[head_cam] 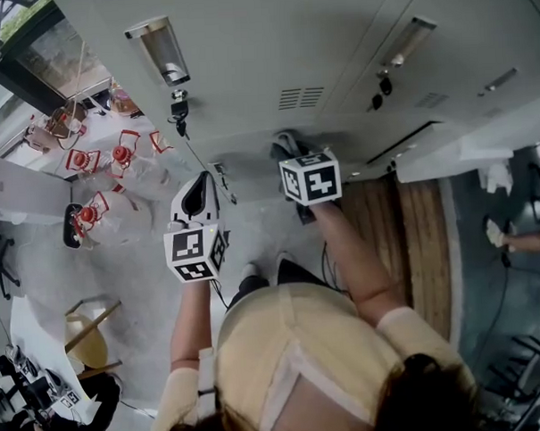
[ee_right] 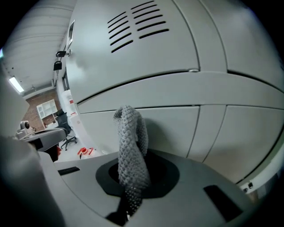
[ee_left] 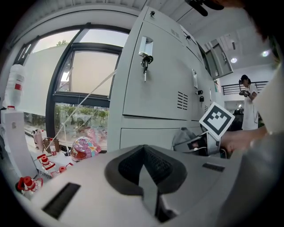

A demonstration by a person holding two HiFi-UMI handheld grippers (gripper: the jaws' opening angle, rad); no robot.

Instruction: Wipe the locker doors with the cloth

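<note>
Pale grey locker doors (head_cam: pixel 272 49) fill the top of the head view, one with a vent grille (head_cam: pixel 301 98). My right gripper (head_cam: pixel 291 152) is shut on a grey knitted cloth (ee_right: pixel 130 148), which stands up out of the jaws close to a lower locker door (ee_right: pixel 177 93). In the head view the cloth (head_cam: pixel 287 145) sits at the foot of that door. My left gripper (head_cam: pixel 196 198) hangs lower left, away from the lockers, its jaws shut (ee_left: pixel 144 155) with nothing between them. From the left gripper view the locker doors (ee_left: pixel 155 84) stand to the right.
A key (head_cam: pixel 179 111) hangs in a lock under a door handle (head_cam: pixel 160 50). Water jugs with red caps (head_cam: pixel 93 160) and a colourful helmet (ee_left: pixel 84 148) lie by the window (ee_left: pixel 84 75). A wooden stool (head_cam: pixel 90 339) stands lower left. Another person (ee_left: pixel 249 104) stands far right.
</note>
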